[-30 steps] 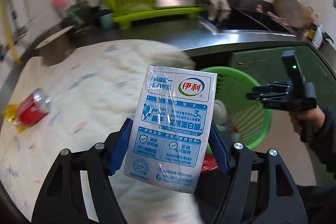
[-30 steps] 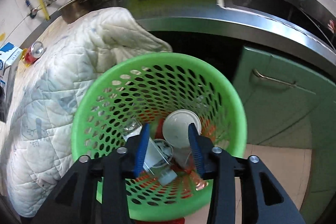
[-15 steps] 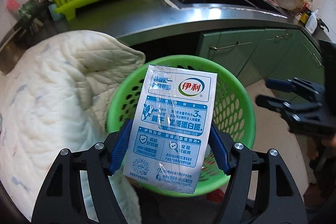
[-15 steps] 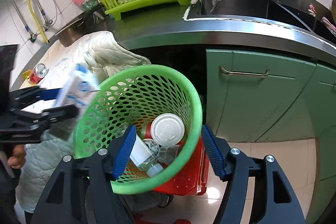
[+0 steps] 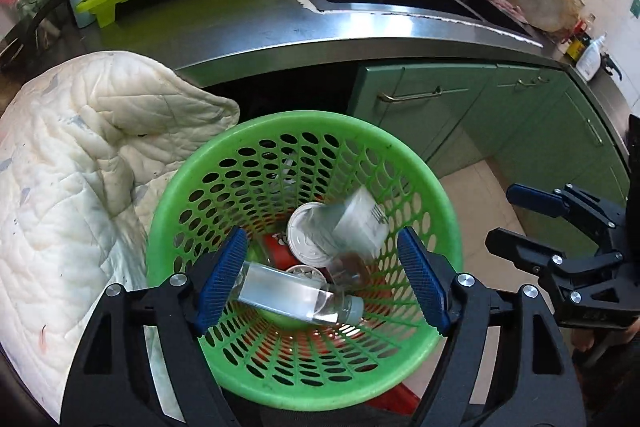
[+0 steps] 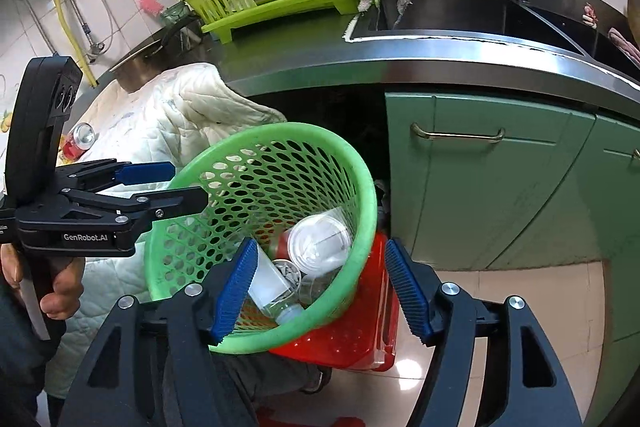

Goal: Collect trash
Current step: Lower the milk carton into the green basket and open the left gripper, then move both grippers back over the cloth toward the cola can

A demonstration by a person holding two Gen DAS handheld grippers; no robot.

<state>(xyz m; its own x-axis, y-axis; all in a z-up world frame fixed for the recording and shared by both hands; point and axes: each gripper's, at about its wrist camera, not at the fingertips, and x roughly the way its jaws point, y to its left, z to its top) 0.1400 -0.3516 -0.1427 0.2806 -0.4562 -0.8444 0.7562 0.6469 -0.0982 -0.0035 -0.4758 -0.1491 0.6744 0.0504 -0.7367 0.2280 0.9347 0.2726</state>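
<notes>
left hand-held gripper gapes empty over green basket.

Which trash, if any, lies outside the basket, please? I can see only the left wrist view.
Observer: A red can lies on the white quilt, outside your frame.
Operator: Thank you. How does my left claw look from outside?
Observer: The right wrist view shows the left claw open and empty, at the green basket rim.
Operator: What is the basket standing on?
Observer: It sits tilted on a red crate.
</notes>
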